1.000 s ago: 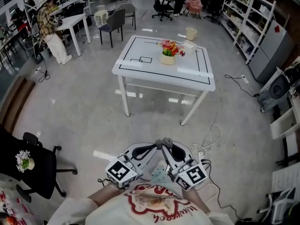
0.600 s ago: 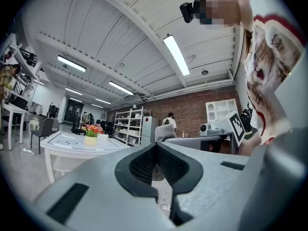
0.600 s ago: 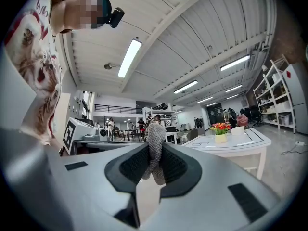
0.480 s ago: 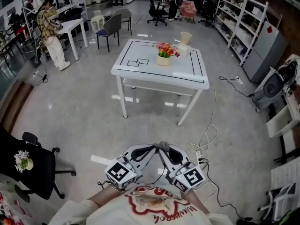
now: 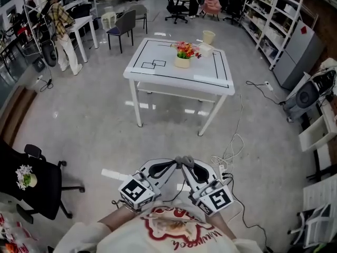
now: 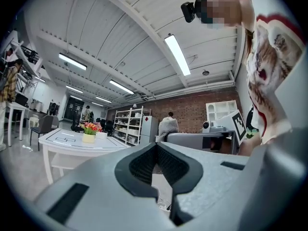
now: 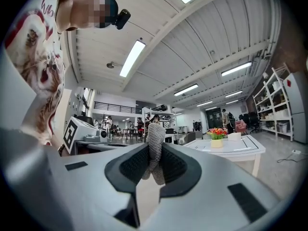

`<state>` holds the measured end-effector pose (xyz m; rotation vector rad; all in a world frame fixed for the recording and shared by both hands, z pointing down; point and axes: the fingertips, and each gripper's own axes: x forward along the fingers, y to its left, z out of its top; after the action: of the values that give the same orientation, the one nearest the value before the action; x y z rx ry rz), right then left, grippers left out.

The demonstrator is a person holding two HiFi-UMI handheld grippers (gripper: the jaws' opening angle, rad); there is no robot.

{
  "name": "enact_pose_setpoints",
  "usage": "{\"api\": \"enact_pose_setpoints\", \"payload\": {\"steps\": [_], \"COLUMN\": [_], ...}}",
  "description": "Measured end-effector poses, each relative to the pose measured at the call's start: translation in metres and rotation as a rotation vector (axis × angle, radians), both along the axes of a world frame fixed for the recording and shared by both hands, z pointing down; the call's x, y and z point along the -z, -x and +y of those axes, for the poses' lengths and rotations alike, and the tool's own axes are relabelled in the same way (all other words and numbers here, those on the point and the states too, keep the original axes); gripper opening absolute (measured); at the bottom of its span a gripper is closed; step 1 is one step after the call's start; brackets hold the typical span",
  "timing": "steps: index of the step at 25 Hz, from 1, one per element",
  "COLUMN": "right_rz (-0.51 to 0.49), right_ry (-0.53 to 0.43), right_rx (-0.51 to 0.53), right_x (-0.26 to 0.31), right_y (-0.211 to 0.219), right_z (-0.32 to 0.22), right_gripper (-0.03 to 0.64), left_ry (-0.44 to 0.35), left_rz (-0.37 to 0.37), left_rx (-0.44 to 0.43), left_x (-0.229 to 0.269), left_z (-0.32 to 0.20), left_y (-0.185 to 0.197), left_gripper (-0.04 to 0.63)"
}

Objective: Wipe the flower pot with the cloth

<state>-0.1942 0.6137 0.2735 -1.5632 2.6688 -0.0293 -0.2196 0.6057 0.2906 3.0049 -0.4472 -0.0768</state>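
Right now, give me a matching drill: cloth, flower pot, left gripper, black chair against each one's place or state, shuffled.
1 cloth
2 flower pot
3 left gripper
4 black chair

A on the white table
B jaws together, nothing between them
C pinched in the right gripper
D lower left of the head view

Pairs: 1-C, 2-A, 3-B, 4-D

Open floor (image 5: 95, 125) ahead to table (image 5: 174, 81); cables (image 5: 235, 141) right, black chair (image 5: 47, 199) left; flower pot (image 5: 182, 62) on tabletop.
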Motion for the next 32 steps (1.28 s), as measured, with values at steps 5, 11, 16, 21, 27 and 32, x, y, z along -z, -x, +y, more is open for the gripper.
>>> {"api": "enact_pose_setpoints", "payload": {"steps": [5,11,16,21,27,32], "right_rz": [-0.002,-0.02,-0.007,-0.002,0.0,0.002], "right_ry": [0.003,0.017,0.028,0.032,0.036,0.035], "right_rx": [0.0,-0.017,-0.031,-0.04,-0.045,-0.049], "right_x": [-0.005,-0.007,-0.012,-0.014,-0.019,-0.018], "right_y": [0.004,0.004,0.006,0.008,0.008,0.009], "right_z": [-0.001,0.002,0.008,0.008,0.008,0.007], "right_gripper": [0.055,0.055,0.055,0.055,0.055,0.055], "left_ry": [0.002,0.011,0.021,0.03,0.026,0.027], "left_rz": [-0.009,-0.009,-0.01,-0.008,-0.013,-0.014], "left_rx": [0.006,-0.018,-0.028,-0.015,-0.033,-0.038], "left_x": [-0.004,-0.008,-0.01,-0.012,-0.014,-0.013], "left_z": [-0.003,0.004,0.008,0.003,0.004,0.004], "left_y": [0.005,0.004,0.005,0.012,0.009,0.01], "left_gripper": [0.003,0.003,0.003,0.003,0.003,0.003]}}
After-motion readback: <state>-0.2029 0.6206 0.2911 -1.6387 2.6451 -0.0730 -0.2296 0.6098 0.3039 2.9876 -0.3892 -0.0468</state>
